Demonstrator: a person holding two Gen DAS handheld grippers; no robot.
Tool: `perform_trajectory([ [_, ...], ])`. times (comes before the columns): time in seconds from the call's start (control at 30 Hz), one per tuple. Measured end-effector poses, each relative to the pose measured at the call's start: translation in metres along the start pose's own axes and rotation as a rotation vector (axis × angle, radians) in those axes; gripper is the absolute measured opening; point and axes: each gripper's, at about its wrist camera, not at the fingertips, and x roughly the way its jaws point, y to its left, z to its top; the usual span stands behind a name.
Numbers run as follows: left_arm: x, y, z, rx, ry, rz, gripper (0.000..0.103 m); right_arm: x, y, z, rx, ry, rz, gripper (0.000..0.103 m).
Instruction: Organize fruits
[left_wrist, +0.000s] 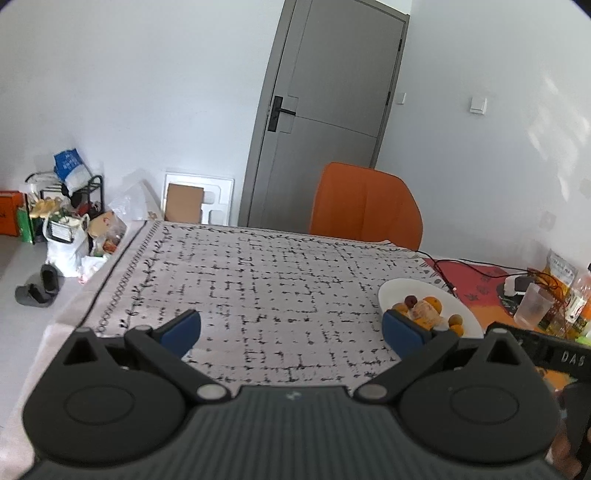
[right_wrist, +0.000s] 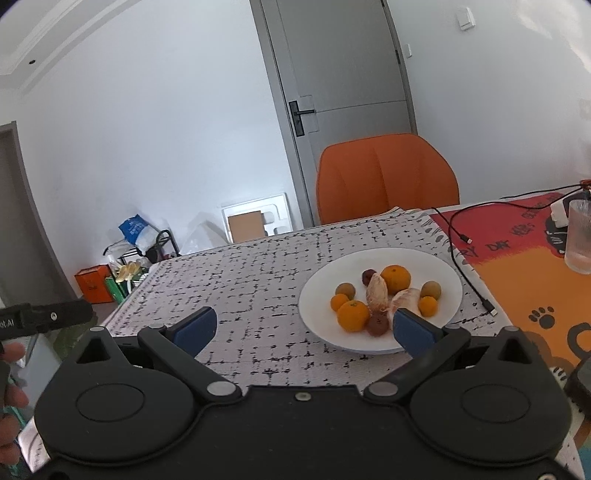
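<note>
I have both the left gripper (left_wrist: 291, 332) and right gripper (right_wrist: 304, 328) spread wide and empty, with every fruit (right_wrist: 395, 277) already on the plate (right_wrist: 443, 266) near the table's right side, so little seems left.

White plate (right_wrist: 436, 266) holds orange (right_wrist: 395, 277), brown and dark red fruit; the tabletop (right_wrist: 258, 280) cloth is grey with black broken grid; chair (right_wrist: 388, 177) orange.

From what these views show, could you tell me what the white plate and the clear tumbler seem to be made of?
Round white plate: probably glazed ceramic, smooth with a soft sheen. Clear ribbed tumbler: translucent and fluted, glass or plastic; I cannot tell which.
</note>
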Motion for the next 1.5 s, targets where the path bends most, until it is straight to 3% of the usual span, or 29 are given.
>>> perform_trajectory([
  [0.23, -0.022, 0.011, -0.002, -0.015, -0.013, 0.038, 0.103, -0.011, 0.007, -0.002, -0.005, 0.034, 0.012, 0.103],
  [0.5, -0.033, 0.019, -0.014, -0.028, 0.026, 0.070, 0.103, -0.014, 0.012, -0.017, -0.016, 0.092, 0.022, 0.103],
  [1.0, -0.049, 0.015, -0.047, 0.010, 0.057, 0.112, 0.103, -0.024, 0.028, -0.028, -0.086, 0.092, 0.053, 0.103],
  [1.5, -0.054, 0.012, -0.044, 0.033, 0.044, 0.105, 0.103, -0.026, 0.032, -0.028, -0.091, 0.083, 0.069, 0.103],
])
